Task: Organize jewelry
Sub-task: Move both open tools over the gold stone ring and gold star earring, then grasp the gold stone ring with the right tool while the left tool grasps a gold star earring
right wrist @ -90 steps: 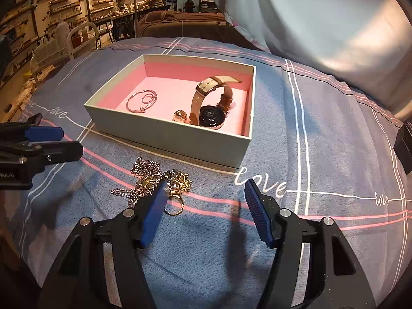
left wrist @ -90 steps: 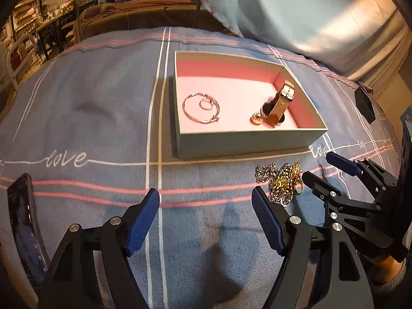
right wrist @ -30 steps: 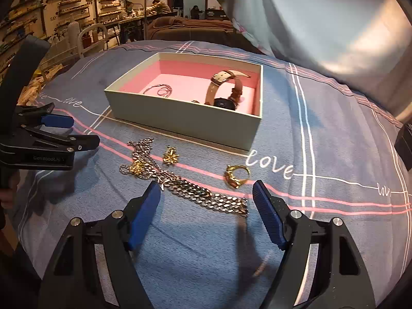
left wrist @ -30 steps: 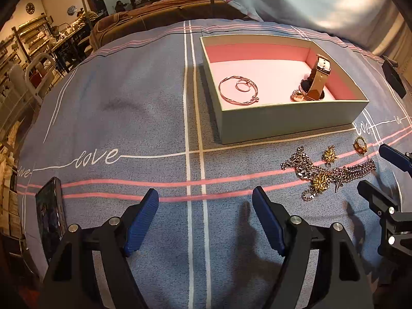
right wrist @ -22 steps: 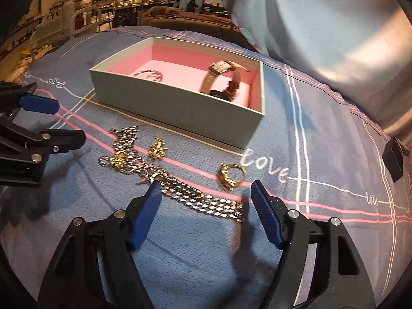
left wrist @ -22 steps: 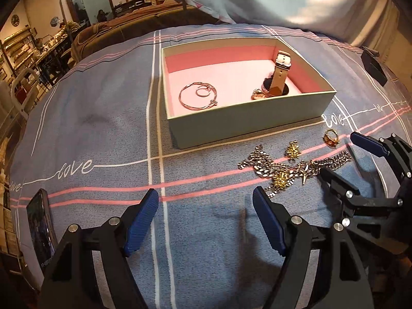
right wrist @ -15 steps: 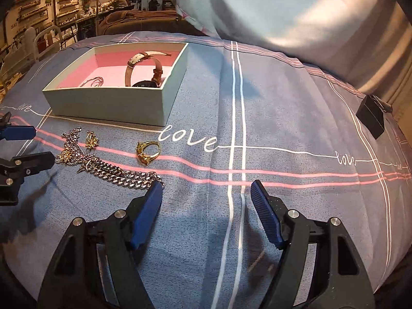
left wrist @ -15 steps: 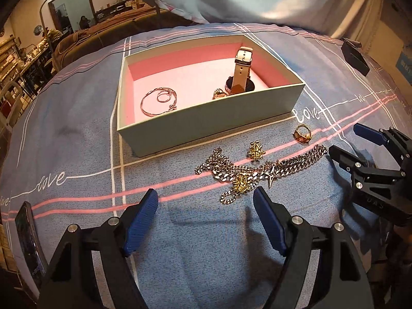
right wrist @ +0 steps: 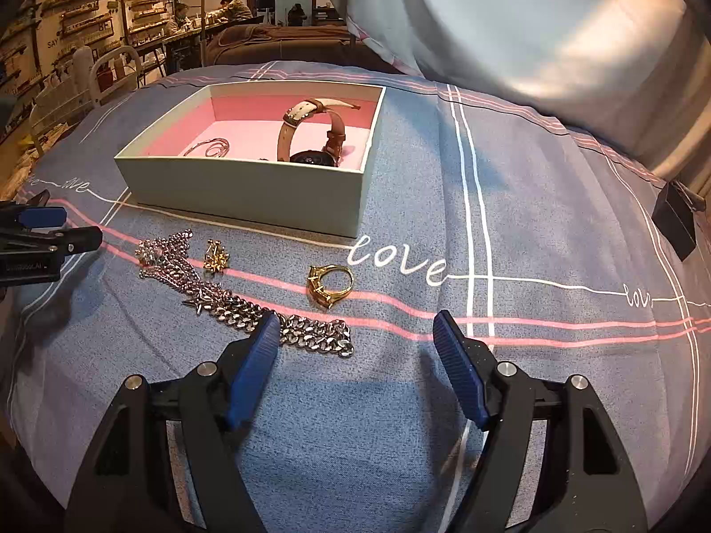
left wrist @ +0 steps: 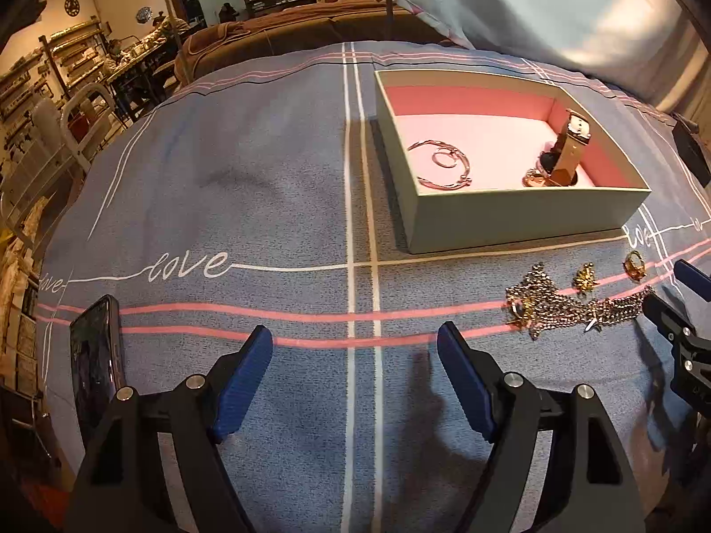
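Note:
A pale green box (right wrist: 249,191) with a pink lining holds a tan-strapped watch (right wrist: 311,133) and thin bangles (right wrist: 209,149). It also shows in the left wrist view (left wrist: 524,217), with the bangles (left wrist: 444,169) and watch (left wrist: 564,151). On the blue bedspread before it lie a silver chain (right wrist: 249,306), a gold charm (right wrist: 215,260) and a gold ring (right wrist: 331,286). My right gripper (right wrist: 355,346) is open and empty, just short of the chain's end. My left gripper (left wrist: 355,355) is open and empty, left of the chain (left wrist: 564,306).
A black phone (left wrist: 95,364) lies at the left edge of the bed. A small black box (right wrist: 675,217) sits at the far right. A large pale pillow (right wrist: 533,22) lies behind the box. A shop with shelves is in the background.
The bunched chain has been spread out, with the ring and charm now apart from it. The left gripper swung left, so the box and jewelry sit at its right. The right gripper moved back over the chain's end.

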Tool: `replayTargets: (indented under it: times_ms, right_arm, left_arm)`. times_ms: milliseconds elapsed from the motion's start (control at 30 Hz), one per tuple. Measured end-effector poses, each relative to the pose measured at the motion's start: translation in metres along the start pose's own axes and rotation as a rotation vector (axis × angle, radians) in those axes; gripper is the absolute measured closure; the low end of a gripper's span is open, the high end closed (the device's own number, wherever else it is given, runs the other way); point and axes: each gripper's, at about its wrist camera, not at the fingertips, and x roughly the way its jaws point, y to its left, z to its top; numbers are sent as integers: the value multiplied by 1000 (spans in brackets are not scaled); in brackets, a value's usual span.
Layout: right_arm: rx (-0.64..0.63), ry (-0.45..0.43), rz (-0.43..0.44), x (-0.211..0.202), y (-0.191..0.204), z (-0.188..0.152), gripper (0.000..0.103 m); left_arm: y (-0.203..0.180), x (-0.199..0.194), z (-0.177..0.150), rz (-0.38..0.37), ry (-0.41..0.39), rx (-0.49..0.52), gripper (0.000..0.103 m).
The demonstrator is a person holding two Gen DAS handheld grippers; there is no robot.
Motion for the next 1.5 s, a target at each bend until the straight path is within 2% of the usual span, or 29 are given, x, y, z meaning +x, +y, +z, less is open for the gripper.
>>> replayTargets:
  times_ms: [200,267,333,467,600,800,833,867,933,1067,1267,1367,1433,1500]
  right_arm:
    - [3,-1,6,-2,2,0,32]
    - [4,1,2,-3,1,-1,32]
    - [8,-3,-3,-4,-1,-2,31]
    - [10,-6,-1,-4,-2,-1,31]
    - [10,4,31,0,0,4,31]
    - [-3,3,40,0,2,10,31]
    - [-2,7,42,0,2,10,31]
    - [-2,7,39,-1,2,10,31]
    - [-5,11,35,0,0,9,31]
    - [-4,18,53,3,-1,9,31]
    - [-52,20,80,15,10,19,32]
    - [-38,44,106,25,9,24,49]
    - [-27,56,116,29,7,23,69]
    - [-22,61,116,30,6,21,76]
  left_arm:
    - [-43,0,6,-101,-7,94,28]
    - [-51,8,8,-71,-8,106,28]
    - [-47,12,8,-26,-2,100,28]
    - [-13,9,6,33,-4,22,30]
    - [5,0,3,-20,-6,-28,30]
    - [-27,3,8,-85,-18,56,30]
    - [-31,8,8,-92,-7,60,37]
    - [-33,13,8,-102,7,61,52]
    - [-35,17,8,-106,10,61,58]
    - [-32,16,9,-95,11,61,87]
    - [-26,12,8,-94,12,45,87]
    - [-24,5,7,-86,1,45,86]
    - [-23,1,7,-87,-6,43,86]
    - [-22,-1,6,-87,-10,39,87]
